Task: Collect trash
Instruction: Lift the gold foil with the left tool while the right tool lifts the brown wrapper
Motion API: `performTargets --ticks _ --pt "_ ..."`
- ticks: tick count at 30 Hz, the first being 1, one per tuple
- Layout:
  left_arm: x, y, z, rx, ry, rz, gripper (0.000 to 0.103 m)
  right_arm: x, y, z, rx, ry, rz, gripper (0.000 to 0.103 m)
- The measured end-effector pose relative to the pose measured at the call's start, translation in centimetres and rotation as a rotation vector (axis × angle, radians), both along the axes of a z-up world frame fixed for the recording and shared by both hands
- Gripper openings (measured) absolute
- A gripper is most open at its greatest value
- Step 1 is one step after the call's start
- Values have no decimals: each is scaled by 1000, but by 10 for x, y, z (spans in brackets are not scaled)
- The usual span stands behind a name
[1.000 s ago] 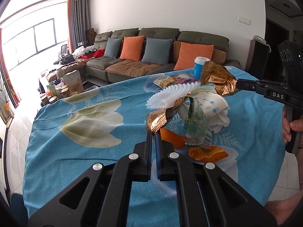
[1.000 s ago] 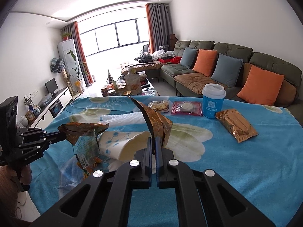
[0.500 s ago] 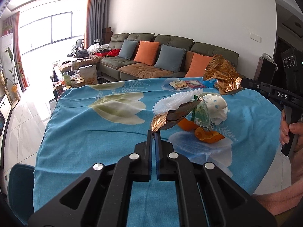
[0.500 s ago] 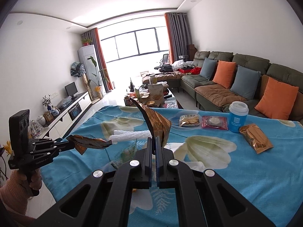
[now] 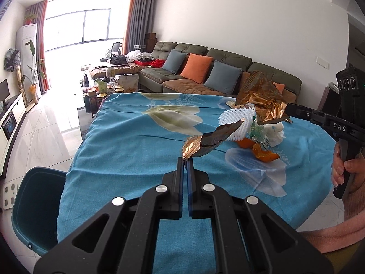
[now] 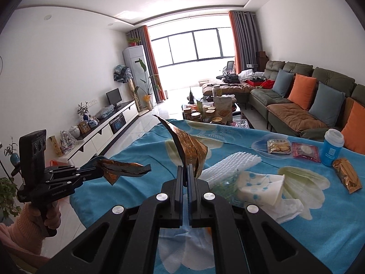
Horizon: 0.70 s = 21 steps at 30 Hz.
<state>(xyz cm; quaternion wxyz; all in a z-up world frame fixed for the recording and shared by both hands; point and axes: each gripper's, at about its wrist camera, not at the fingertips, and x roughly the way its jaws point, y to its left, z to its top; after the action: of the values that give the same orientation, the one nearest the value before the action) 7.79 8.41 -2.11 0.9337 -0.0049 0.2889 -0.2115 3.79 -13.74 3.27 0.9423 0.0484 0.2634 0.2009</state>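
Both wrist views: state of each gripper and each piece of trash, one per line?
left gripper: shut on a gold wrapper, lifted off the table
right gripper: shut on a second wrapper, lifted
foam net: lying on the cloth
paper cup: tipped on its side
orange peel: loose on cloth
blue cup: upright, lidded

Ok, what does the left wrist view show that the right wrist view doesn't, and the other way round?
Left wrist only: the teal bin off the table's near-left corner, and the orange peel.
Right wrist only: the blue cup, two snack packets and a sealed gold packet on the table's far side.
Both: the left gripper and right gripper, each shut on a gold wrapper, the white foam net and the blue tablecloth.
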Motion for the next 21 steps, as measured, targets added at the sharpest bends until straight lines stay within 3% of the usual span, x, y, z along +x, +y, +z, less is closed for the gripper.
performTargets --ticks 21 --pt "-42 146 -2 -35 9 392 3 40 149 -15 41 97 362 2"
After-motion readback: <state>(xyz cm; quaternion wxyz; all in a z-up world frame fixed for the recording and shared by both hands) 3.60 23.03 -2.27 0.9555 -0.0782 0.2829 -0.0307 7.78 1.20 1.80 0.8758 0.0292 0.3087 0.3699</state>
